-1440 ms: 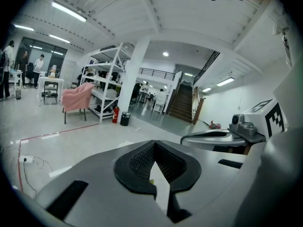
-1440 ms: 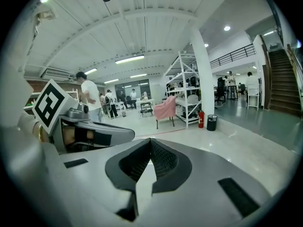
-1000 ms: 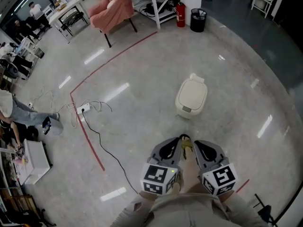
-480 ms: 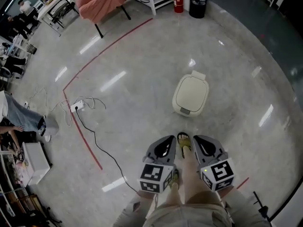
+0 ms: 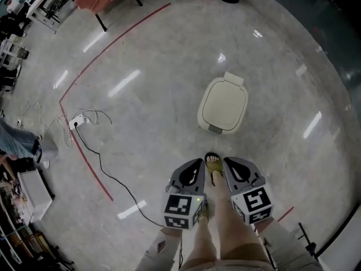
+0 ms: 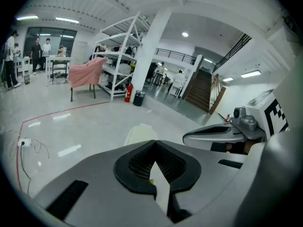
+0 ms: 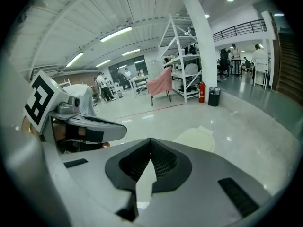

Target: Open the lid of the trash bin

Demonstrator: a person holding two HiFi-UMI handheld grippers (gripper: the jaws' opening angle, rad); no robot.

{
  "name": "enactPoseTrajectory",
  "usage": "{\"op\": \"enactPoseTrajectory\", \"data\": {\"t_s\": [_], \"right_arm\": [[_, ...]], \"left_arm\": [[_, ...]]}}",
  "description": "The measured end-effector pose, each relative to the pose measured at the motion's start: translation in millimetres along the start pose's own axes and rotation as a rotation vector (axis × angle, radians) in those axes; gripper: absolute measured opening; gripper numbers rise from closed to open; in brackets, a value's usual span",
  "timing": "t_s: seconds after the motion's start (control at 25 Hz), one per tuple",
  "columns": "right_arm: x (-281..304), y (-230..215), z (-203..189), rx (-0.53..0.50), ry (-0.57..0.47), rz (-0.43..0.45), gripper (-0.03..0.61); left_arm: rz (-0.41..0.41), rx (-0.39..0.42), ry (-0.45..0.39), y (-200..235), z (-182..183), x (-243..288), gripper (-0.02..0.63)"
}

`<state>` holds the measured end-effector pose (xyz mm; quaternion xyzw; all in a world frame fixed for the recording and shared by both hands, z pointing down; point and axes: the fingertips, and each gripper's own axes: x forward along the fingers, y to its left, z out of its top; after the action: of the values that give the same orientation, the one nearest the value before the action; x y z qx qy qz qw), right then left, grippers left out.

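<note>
**Cream bin dead ahead, both grippers short of it**

Polished grey floor [image 5: 141, 49] runs bare all round the trash bin [image 5: 223, 105], which stands alone with its lid down. The left gripper [image 5: 197, 164] and the right gripper [image 5: 227, 162] are held low and side by side, well short of the bin and not touching it. A sandalled foot [image 5: 213, 165] shows between them. Each gripper's jaws are pressed together at the tips with nothing between them, as the left gripper view and the right gripper view both show plainly.

The bin lies straight ahead of the pair, a shade to the person's right. Its long axis points away from the person: a small grey tab [image 5: 215, 130] on the near end, the hinge block [image 5: 234, 79] on the far end. I'd judge the right gripper a touch nearer, though there is little in it.

From where things stand, the lid would have to be worked from the near end and would swing up and away, so the reach is forward and down.

Room is generous. The red floor line [image 5: 84, 157] and the white power strip [image 5: 76, 120] with its cable lie well apart on the left.
</note>
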<state>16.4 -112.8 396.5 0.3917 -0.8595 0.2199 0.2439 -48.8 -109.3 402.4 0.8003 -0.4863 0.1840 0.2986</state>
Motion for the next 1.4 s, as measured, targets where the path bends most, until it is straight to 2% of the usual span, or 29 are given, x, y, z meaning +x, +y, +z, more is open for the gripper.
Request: {"op": "enactPoseTrajectory", "data": {"t_s": [0.4, 0.76, 1.4], "right_arm": [[69, -42, -61, 0.034, 0.081, -0.032, -0.001], [127, -73, -106, 0.067, 0.123, -0.052, -0.002], [186, -107, -162, 0.092, 0.183, -0.088, 0.0]], "left_arm": [[0.025, -0.047, 0.065, 33, -51, 64, 0.005], [0.022, -0.046, 0.106, 62, -90, 120, 0.005], [0.025, -0.06, 0.138, 83, -125, 171, 0.005]]}}
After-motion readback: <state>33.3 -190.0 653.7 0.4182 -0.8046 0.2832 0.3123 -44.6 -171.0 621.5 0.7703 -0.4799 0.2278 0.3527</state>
